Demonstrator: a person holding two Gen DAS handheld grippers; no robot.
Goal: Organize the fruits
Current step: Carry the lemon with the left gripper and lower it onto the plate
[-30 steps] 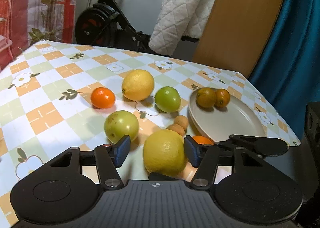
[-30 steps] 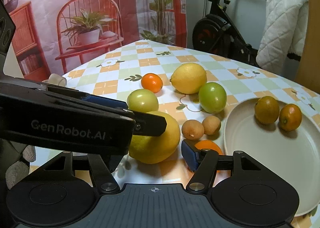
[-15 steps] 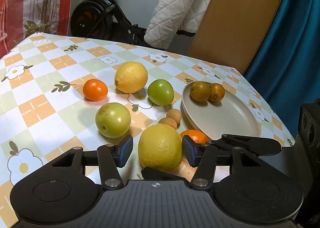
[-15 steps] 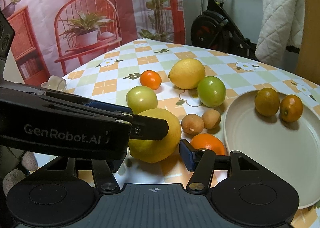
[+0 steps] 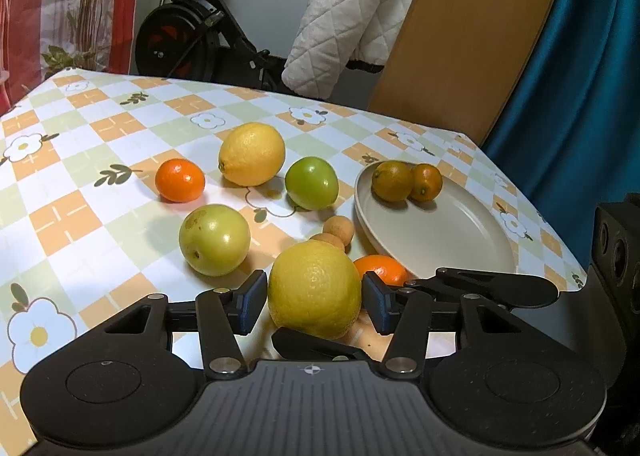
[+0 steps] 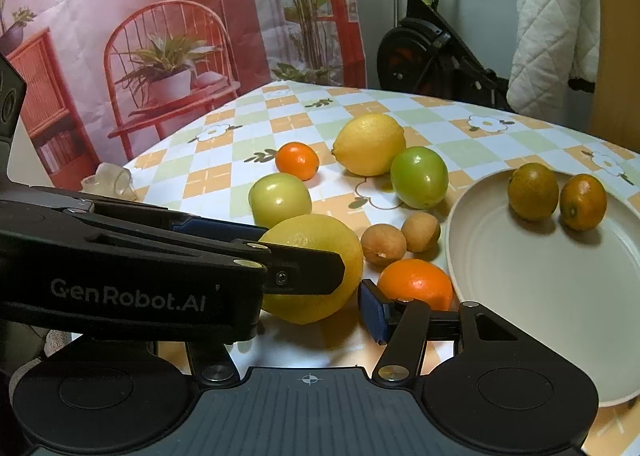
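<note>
Currently on the tablecloth (image 5: pixel 72 216): two lemons (image 5: pixel 251 154), two green fruits (image 5: pixel 312 183), two oranges (image 5: pixel 180 180), two longans (image 5: pixel 339 229). The plate (image 5: pixel 448 240) holds two tangerines (image 5: pixel 392 181). The left gripper (image 5: pixel 314 294), jaws just closing, narrowly brackets the near lemon (image 5: pixel 314 288). The right gripper (image 6: pixel 320 312), part-open and closing, grips nothing.

Right tool's left finger hidden behind left tool (image 6: pixel 132 256). Near lemon (image 6: pixel 316 268) partly covered by that tool. Near orange (image 5: pixel 380 268) half hidden behind lemon and right tool's finger. Plate (image 6: pixel 520 296) cut by right edge. Small clear object (image 6: pixel 108 182) at counter edge unidentifiable.
</note>
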